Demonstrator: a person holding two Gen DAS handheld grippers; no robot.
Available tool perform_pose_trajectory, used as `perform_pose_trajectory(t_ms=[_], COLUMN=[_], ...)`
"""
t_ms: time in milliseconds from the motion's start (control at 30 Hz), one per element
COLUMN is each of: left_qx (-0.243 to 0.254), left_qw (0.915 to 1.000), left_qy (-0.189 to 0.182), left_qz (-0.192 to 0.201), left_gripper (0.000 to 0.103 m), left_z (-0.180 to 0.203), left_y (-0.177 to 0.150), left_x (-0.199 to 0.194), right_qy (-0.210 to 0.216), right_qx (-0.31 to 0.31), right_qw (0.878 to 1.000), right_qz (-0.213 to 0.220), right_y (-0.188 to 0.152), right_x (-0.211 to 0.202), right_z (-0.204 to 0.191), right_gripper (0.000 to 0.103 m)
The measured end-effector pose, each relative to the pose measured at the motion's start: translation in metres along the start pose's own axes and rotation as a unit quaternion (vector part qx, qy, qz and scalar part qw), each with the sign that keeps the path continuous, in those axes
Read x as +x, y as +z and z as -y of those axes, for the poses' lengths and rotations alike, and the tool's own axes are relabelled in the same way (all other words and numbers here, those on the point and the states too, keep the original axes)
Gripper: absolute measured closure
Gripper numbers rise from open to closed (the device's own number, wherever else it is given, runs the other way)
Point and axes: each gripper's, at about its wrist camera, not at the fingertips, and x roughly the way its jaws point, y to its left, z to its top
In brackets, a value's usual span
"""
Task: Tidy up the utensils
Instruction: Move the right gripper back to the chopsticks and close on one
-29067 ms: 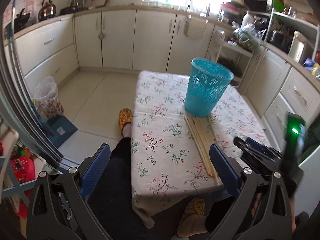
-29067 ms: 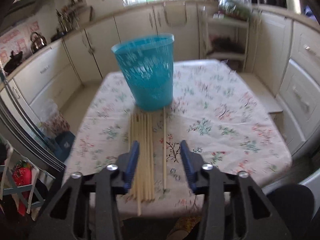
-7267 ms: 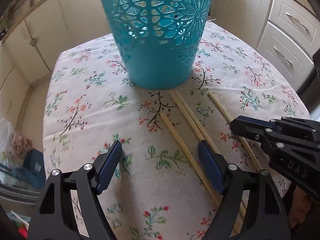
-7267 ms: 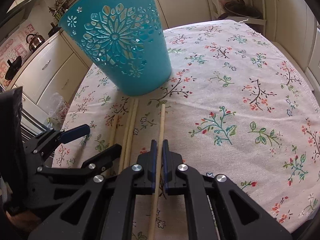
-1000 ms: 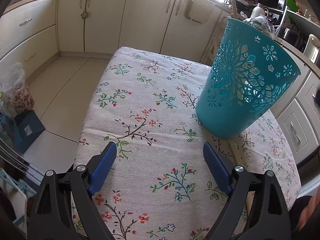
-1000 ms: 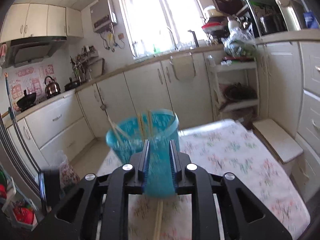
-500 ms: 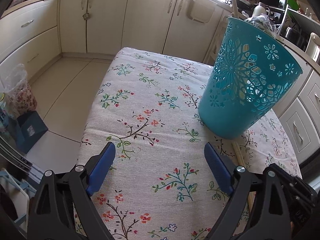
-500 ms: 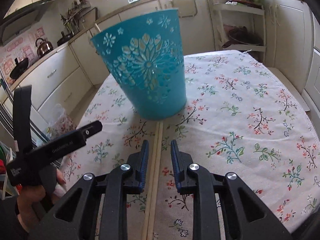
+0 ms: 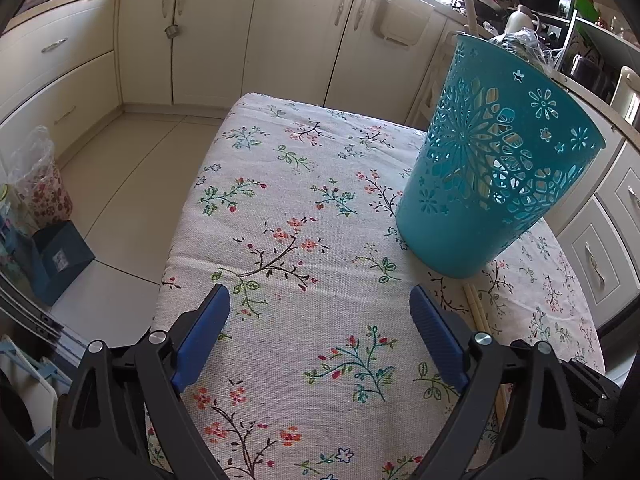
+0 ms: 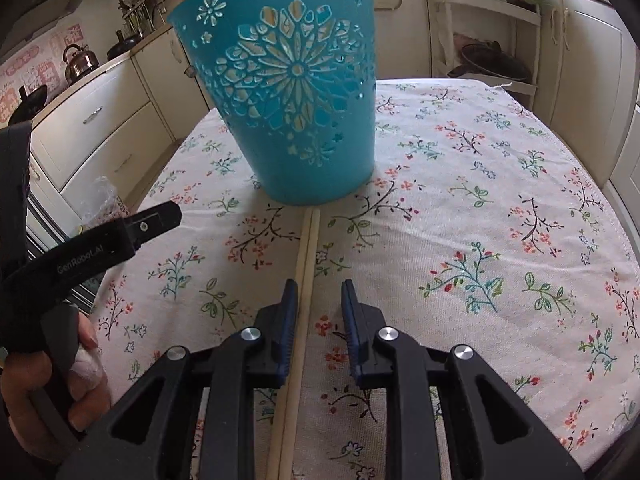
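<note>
Just above the flowered tablecloth [image 10: 500,208], the right gripper [image 10: 319,292] hangs with its blue pads parted a little, pressing on nothing. Two long wooden sticks [image 10: 306,248] lie side by side on the cloth; one runs between the pads close to the left pad, the other passes under that pad. Their far ends meet the base of the teal cut-out basket [image 10: 296,92], which stands upright with more sticks visible through its holes. To the left, the left gripper [image 9: 320,316] is spread wide and empty over bare cloth, a hand [image 10: 48,384] around its handle.
</note>
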Motion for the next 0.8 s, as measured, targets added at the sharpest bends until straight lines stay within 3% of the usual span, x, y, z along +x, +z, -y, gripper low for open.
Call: perform_pose_trajectory(t_ms=[433, 633, 800], left_qx=[0.003, 0.003, 0.003], left_qw=[1.0000, 1.0000, 1.0000], left_qy=[0.001, 0.001, 0.001], left_qz=[-0.005, -0.007, -0.008], left_gripper=[0.015, 0.015, 0.015], left_z=[0.002, 0.002, 0.002], left_y=[-0.001, -0.001, -0.001], left_x=[0.003, 0.003, 0.004], right_qy=[-0.027, -0.038, -0.038], right_qx=[-0.030, -0.022, -0.007], right_qw=[0.999, 0.999, 0.999], right_qz=[0.000, -0.004, -0.005], right_y=[0.000, 0.002, 0.002], right_x=[0.004, 0.004, 0.002], right_z=[-0.005, 0.001, 0.007], right_gripper=[0.080, 0.096, 0.097])
